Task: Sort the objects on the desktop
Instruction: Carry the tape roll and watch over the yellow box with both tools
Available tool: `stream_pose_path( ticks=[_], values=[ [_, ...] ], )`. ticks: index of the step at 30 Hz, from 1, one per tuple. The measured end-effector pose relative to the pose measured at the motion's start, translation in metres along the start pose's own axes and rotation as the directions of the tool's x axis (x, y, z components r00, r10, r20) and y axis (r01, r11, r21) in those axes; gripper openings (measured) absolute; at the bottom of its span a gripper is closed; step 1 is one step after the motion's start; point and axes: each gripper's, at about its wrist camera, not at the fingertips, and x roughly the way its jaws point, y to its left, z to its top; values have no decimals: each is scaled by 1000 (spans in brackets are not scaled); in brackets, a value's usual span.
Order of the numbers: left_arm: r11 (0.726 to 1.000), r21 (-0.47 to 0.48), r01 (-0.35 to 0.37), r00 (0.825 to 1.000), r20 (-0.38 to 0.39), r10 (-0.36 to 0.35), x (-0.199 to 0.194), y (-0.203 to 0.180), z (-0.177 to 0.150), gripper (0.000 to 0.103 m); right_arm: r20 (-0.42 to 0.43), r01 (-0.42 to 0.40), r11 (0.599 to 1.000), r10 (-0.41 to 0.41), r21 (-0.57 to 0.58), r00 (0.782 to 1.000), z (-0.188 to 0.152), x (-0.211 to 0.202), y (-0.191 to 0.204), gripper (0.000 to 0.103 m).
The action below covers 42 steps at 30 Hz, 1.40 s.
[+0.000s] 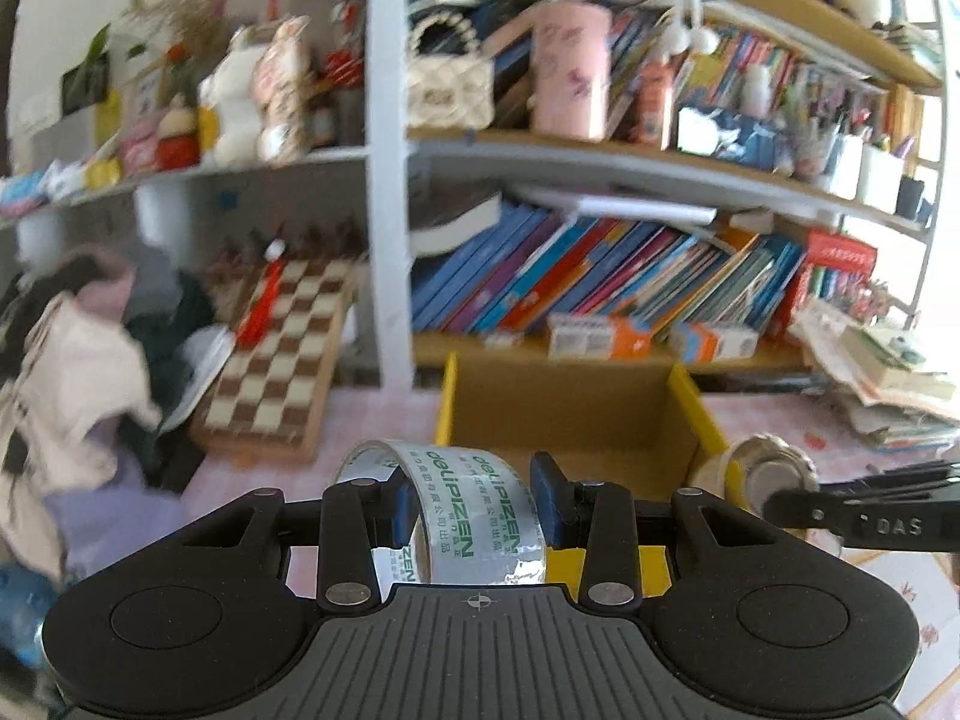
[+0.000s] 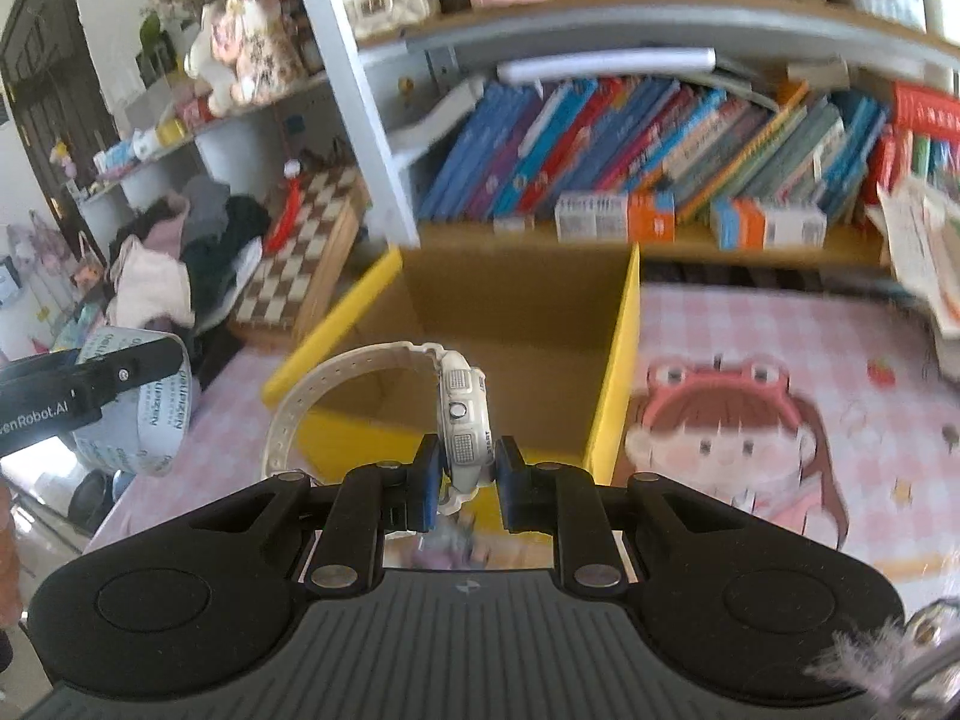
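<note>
My left gripper [image 1: 477,507] is shut on a roll of clear tape [image 1: 462,498] with green print, held above the near edge of a yellow cardboard box [image 1: 570,414]. My right gripper [image 2: 465,483] is shut on a white wristwatch [image 2: 462,414], its strap arching to the left, in front of the same box [image 2: 615,372]. In the left wrist view the watch face [image 1: 771,468] shows at the right, held by the right gripper. In the right wrist view the tape roll [image 2: 141,402] shows at the left, held by the left gripper.
The desk has a pink checked mat [image 2: 780,360] with a cartoon girl. Behind the box stands a bookshelf [image 1: 600,282] full of books. A chessboard [image 1: 282,354] leans at the left beside a heap of clothes [image 1: 72,372]. Stacked papers [image 1: 888,372] lie at the right.
</note>
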Motion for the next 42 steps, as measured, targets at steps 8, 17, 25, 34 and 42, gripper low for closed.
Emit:
stream_pose_path(
  ticks=[8,17,25,34,42],
  values=[
    [998,41,43,998,34,-44,35,-22,30,37,55,16,1000,-16,-8,998,32,27,-15,18],
    [997,56,52,998,-23,-51,84,-35,34,37,-45,21,992,-27,-125,999,45,84,-25,18],
    [997,56,47,989,-140,-39,134,-33,22,37,-163,-17,958,-32,-288,986,42,141,-24,18],
    [994,92,65,966,-254,-40,179,-40,12,37,-246,-51,877,-78,-478,966,40,173,-24,18],
    [991,111,75,951,-308,-38,201,-40,16,37,-296,-154,712,-79,-686,952,54,199,-9,18]
  ],
)
